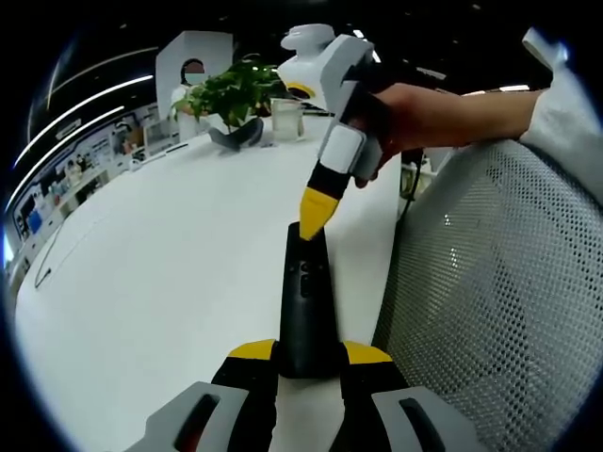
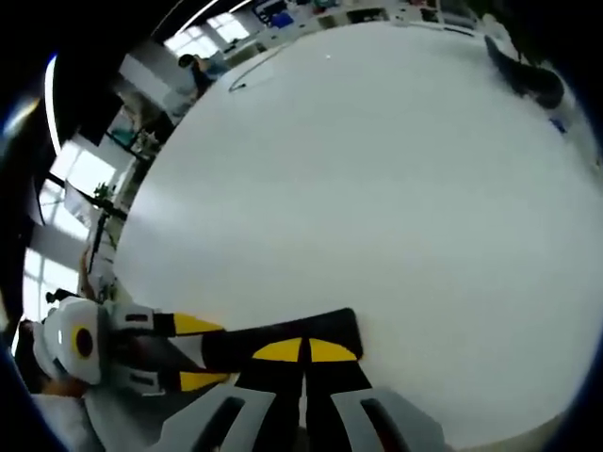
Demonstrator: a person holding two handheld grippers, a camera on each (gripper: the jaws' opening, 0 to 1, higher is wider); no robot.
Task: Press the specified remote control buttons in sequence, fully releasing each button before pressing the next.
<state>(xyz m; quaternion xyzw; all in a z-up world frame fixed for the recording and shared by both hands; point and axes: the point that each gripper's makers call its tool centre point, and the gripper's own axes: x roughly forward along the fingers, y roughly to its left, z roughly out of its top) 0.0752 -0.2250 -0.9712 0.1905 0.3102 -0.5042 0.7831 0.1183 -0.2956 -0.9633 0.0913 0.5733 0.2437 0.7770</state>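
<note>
Left gripper view: left claw (image 1: 306, 363) clamped on near end of black remote (image 1: 306, 301), holding it above white tabletop (image 1: 170, 282), mesh chair back (image 1: 499, 282) off to claw's right. Right claw (image 1: 314, 213) comes down from ahead, yellow tips together, touching remote's far end near buttons.

Right gripper view: right claw (image 2: 303, 350) shut, empty, tips on remote (image 2: 283, 334); left claw (image 2: 193, 353) grips it from left.

Step, by my read: a button press underway. Next: lift tips fully clear, then shift to next button.
</note>
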